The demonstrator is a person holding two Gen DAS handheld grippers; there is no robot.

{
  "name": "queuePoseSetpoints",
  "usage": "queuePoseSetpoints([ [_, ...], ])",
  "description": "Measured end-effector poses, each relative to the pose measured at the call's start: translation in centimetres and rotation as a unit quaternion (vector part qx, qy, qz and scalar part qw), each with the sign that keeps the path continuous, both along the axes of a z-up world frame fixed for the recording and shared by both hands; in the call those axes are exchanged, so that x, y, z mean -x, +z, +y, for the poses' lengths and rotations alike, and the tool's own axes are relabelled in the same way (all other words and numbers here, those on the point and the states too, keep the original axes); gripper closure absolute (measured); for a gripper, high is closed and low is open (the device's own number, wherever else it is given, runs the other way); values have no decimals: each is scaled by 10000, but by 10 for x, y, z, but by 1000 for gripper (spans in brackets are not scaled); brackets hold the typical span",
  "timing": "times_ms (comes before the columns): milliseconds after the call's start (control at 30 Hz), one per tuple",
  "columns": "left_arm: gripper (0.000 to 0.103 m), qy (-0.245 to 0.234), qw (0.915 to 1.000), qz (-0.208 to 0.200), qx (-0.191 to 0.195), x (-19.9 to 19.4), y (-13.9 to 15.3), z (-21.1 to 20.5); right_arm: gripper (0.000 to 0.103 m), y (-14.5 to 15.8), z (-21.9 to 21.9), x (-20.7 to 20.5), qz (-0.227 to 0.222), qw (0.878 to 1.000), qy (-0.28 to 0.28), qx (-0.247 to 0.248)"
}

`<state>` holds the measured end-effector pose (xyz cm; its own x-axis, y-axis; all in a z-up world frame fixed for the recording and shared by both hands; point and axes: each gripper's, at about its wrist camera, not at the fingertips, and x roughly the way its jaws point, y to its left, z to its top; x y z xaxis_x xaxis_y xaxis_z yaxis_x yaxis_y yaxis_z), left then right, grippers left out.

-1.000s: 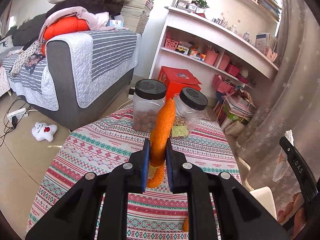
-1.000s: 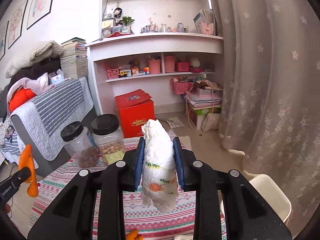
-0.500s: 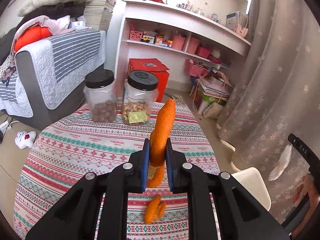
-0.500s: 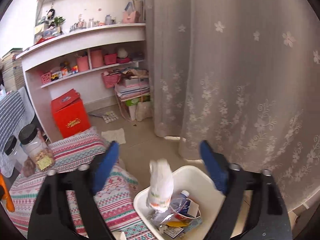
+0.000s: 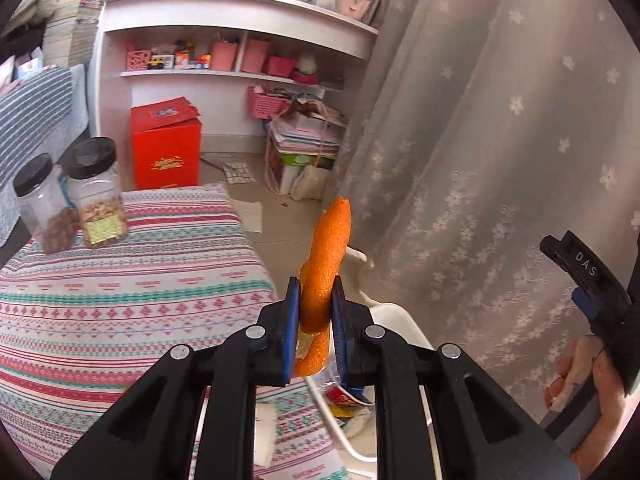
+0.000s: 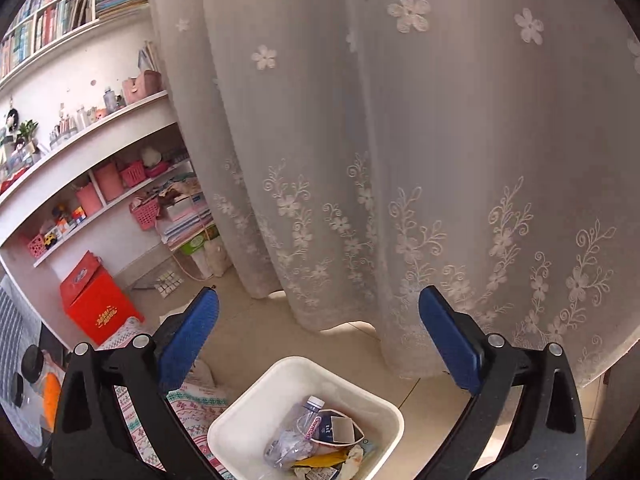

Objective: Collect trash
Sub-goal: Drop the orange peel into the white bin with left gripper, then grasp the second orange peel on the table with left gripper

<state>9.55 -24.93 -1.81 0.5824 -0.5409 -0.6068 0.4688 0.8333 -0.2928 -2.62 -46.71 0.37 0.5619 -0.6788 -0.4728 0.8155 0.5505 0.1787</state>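
My left gripper is shut on a long orange peel and holds it upright past the table's right edge, over the white trash bin. My right gripper is open and empty above the same white bin, which holds a plastic bottle, wrappers and crumpled paper. The right gripper also shows at the right edge of the left wrist view. The orange peel also shows at the left edge of the right wrist view.
A table with a patterned cloth carries two black-lidded jars. A lace curtain hangs just behind the bin. A white shelf unit, a red box and stacked papers stand on the floor beyond.
My right gripper opened and dropped the crumpled tissue into the bin. My left gripper swung right with the orange peel, from over the table to over the bin.
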Motion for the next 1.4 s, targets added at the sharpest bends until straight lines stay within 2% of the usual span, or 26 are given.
queuePoseSetpoints([
  [133,86,-369,9989,273,83,3,-2,-52,7,1,-13,11,-56,9998,-163,-41],
  [167,80,-503,9980,390,53,1,-5,-65,7,1,-17,14,-66,9998,-207,-47],
  [200,64,-583,9970,514,-8,0,-8,-79,7,1,-19,16,-73,9997,-240,-60],
  [233,56,-623,9963,597,-40,0,-11,-88,7,0,-22,18,-70,9996,-263,-71],
  [267,50,-659,9958,635,-40,1,-13,-93,7,0,-24,19,-47,9996,-278,-71],
  [333,48,-752,9946,706,-75,3,-15,-103,7,-1,-27,19,38,9996,-295,-27],
  [400,35,-713,9954,625,-119,6,-13,-104,7,-2,-27,19,95,9995,-315,19],
  [467,26,-594,9972,408,-189,10,-8,-100,7,-3,-25,19,135,9994,-307,49],
  [667,12,-41,9980,-287,-567,11,9,-74,7,-4,2,5,364,9986,-115,365],
  [800,11,280,9922,-703,-993,11,12,-51,7,-7,27,-11,578,9964,204,593],
  [933,11,514,9866,-756,-1352,3,4,-23,7,-13,53,-29,813,9925,577,707],
  [1200,11,960,9781,-336,-1817,-24,-25,42,7,-24,114,-60,1249,9771,1408,992],
  [1400,11,1169,9660,161,-2301,-45,-59,84,7,-34,152,-81,1530,9632,1911,1107],
])
